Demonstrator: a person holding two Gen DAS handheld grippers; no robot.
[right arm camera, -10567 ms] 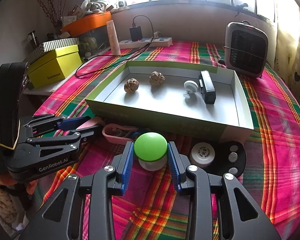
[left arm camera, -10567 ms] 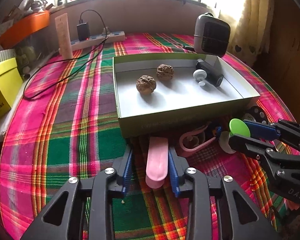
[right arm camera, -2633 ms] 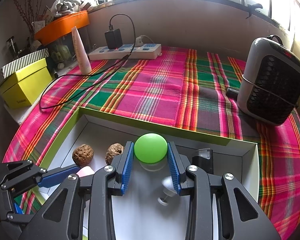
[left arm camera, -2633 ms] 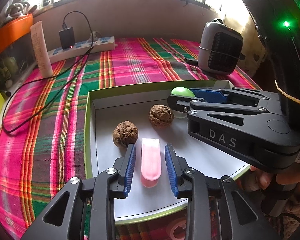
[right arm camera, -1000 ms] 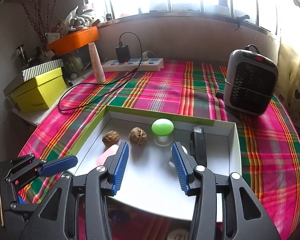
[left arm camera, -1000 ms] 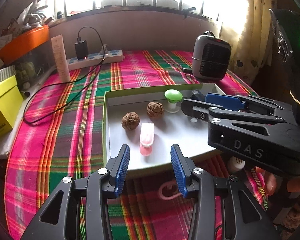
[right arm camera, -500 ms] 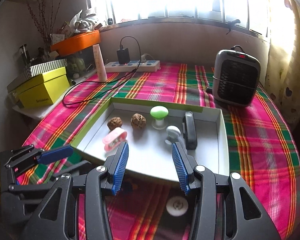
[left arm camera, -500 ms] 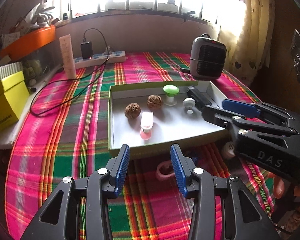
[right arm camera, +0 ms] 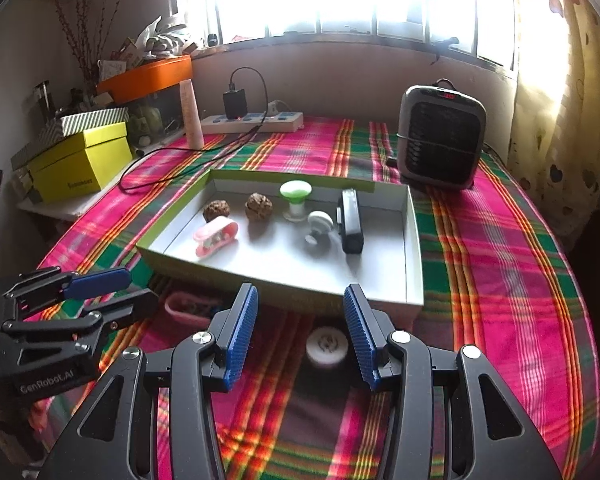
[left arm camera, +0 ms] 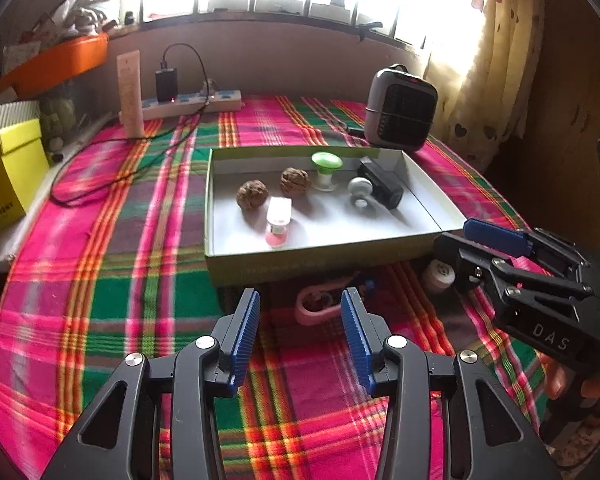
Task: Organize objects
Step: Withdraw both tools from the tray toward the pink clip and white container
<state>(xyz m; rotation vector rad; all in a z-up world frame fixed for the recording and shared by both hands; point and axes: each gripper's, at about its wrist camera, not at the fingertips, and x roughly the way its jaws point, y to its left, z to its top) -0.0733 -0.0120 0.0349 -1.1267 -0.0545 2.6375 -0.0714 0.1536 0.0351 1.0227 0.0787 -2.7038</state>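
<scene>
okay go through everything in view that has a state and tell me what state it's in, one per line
left gripper: jaws open, empty
right gripper: jaws open, empty
box tray: open-topped, holding six items
green-capped piece: upright in tray
pink clip: lying in tray
white round cap: on cloth, outside tray
heater: red display lit
charger: plugged into power strip

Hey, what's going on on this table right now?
A person with a gripper in each hand is sorting small items into a shallow box. Two walnuts, a pink clip, a green-topped stopper, a white knob and a black gadget already lie inside. Both the left gripper and right gripper are open and empty, hovering in front of the box. A pink ring-shaped item and a white round cap are not yet in it.
</scene>
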